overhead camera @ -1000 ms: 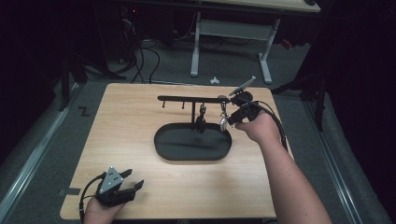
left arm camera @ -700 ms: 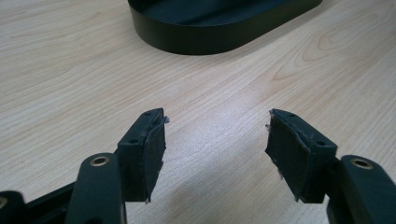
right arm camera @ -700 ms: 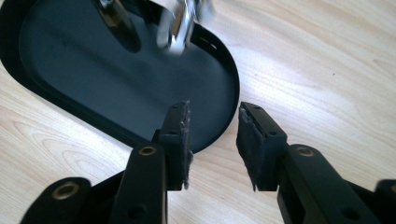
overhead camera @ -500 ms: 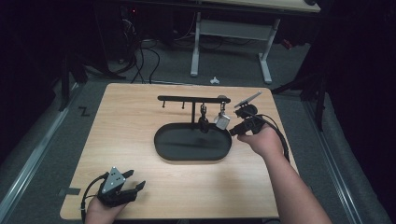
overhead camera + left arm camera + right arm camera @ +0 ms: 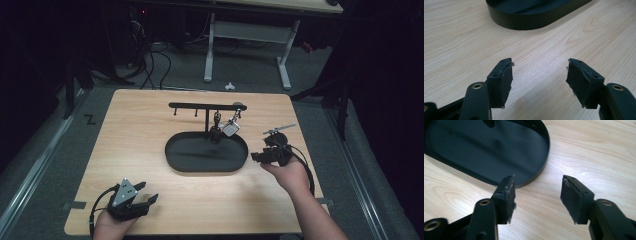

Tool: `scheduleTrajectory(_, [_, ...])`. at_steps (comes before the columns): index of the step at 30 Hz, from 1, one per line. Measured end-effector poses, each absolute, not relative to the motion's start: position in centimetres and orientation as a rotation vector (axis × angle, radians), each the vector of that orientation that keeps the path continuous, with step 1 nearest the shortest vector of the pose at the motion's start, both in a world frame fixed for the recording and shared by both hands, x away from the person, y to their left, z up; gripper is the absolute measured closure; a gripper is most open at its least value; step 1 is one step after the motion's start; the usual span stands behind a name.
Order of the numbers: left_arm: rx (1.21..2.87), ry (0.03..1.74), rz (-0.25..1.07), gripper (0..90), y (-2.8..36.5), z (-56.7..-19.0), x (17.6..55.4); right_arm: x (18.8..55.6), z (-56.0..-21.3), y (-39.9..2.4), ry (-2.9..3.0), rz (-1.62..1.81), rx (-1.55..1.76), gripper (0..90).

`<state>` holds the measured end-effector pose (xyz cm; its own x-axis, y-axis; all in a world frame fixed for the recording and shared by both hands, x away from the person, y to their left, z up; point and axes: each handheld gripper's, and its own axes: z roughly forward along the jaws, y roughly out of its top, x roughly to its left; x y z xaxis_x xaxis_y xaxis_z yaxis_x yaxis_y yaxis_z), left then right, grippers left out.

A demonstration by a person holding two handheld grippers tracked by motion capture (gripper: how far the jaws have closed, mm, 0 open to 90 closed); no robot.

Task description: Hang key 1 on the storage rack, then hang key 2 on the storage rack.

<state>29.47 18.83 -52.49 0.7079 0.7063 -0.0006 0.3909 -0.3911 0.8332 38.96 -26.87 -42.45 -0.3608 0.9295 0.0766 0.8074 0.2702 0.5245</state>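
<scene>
**Mia:** Where is the key tag [image 5: 230, 128] now?

**Ben:** It hangs on the rack [image 5: 207, 106], from a hook near the rack's right end. It dangles over the back edge of the black tray [image 5: 240, 161]. A dark keyring [image 5: 216, 133] hangs just beside it, next to the post.

**Mia:** Is anyone holding it?

**Ben:** No. The right gripper [image 5: 261, 156] is down by the right end of the tray, apart from the tag. Its jaws have just been opening, and nothing is between them. In the right gripper view the two pads [image 5: 571, 197] stand wide, with bare table [image 5: 599, 157] and the tray's edge past them.

**Mia:** And the other one?

**Ben:** The left gripper [image 5: 145, 200] rests at the near left corner of the table. Its jaws are wide too, with nothing in them. The tray is well ahead of it.

**Mia:** Which hand is closer to the tag?

**Ben:** The right one, by a lot. From its pads the tag is up and to the left, farther back on the table. The tag hangs straight down, long side up and down.

**Mia:** So the hanging looks done?

**Ben:** I think so. To take it again, the right gripper would have to go up and back.
</scene>
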Motion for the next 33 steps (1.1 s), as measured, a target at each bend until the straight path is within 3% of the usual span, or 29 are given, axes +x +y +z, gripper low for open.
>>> scheduleTrajectory(13, [2.055, 0.832, 0.45, 37.1, 17.9, -52.6, 29.7, 32.7, -47.8, -29.5, 2.127, 0.859, 1.462, 33.7])
scheduleTrajectory(22, [2.072, 0.826, 0.463, 36.8, 16.7, -52.6, 29.5, 28.1, -51.4, -30.8, 2.055, 0.947, 1.452, 33.0])
scheduleTrajectory(33, [2.057, 0.841, 0.503, 35.9, 17.0, -52.0, 28.5, 28.3, -51.4, -31.1, 2.021, 0.967, 1.459, 33.6])
